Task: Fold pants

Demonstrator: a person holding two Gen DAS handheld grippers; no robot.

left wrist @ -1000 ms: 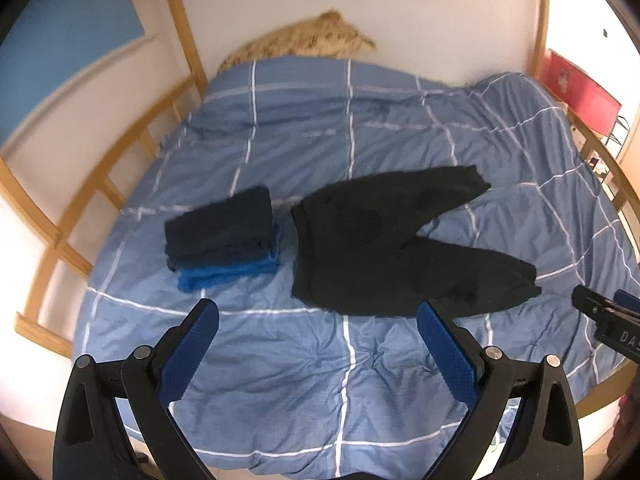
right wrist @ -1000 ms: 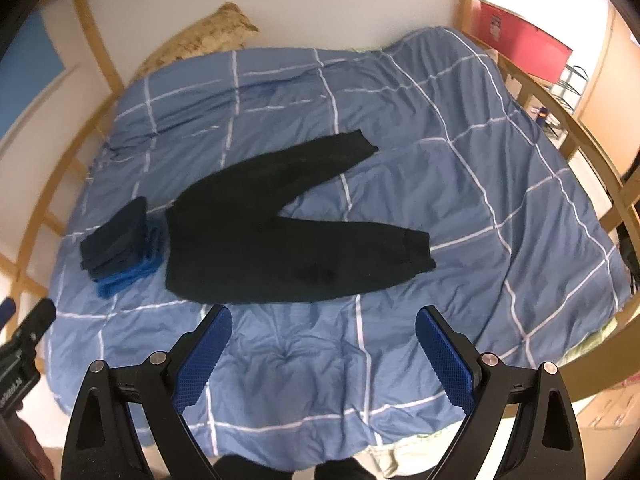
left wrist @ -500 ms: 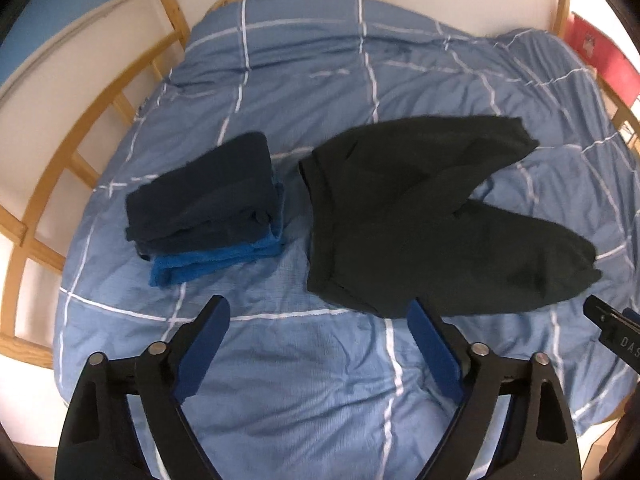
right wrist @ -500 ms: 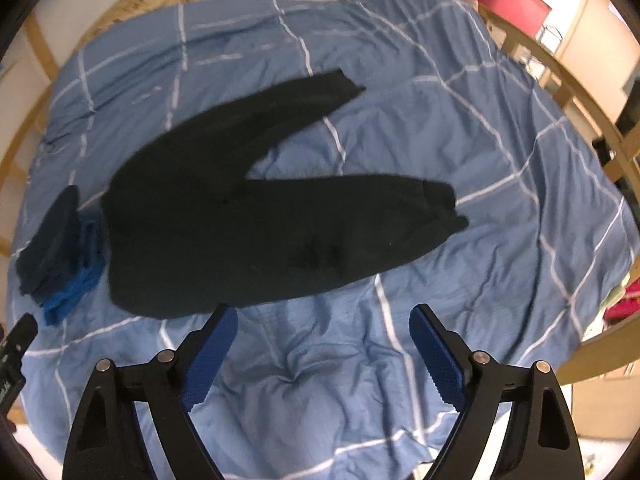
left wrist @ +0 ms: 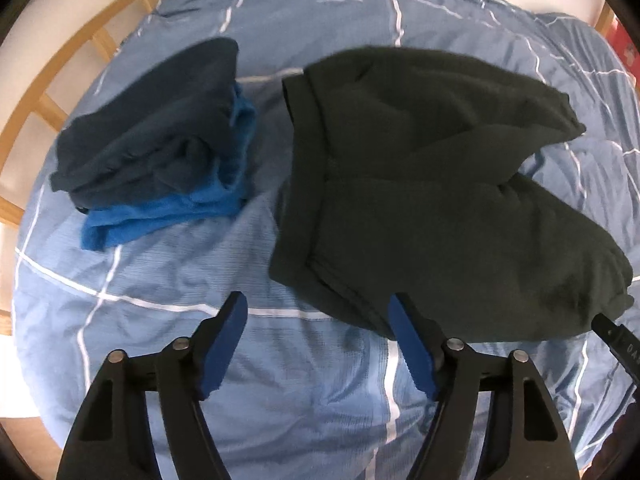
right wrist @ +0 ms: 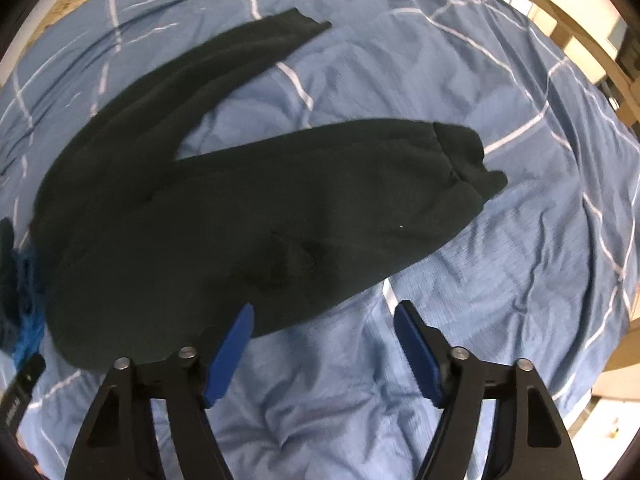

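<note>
Black pants (left wrist: 440, 184) lie flat on the blue bedcover, waistband to the left, legs spread in a V to the right; they also show in the right wrist view (right wrist: 240, 208). My left gripper (left wrist: 318, 312) is open and empty, just short of the waistband's near corner. My right gripper (right wrist: 324, 316) is open and empty, at the near edge of the lower leg, whose cuff (right wrist: 464, 160) lies further right. The right gripper's tip (left wrist: 616, 336) shows at the left view's right edge.
A stack of folded dark navy and bright blue clothes (left wrist: 160, 140) sits left of the pants. The bedcover (left wrist: 160, 320) is blue with white lines and wrinkled. A wooden bed frame (left wrist: 48, 80) runs along the left and also along the right (right wrist: 592, 52).
Both grippers have moved forward and down toward the bed. The pants now fill much more of each view. Both grippers stay open; the pants have not moved.
</note>
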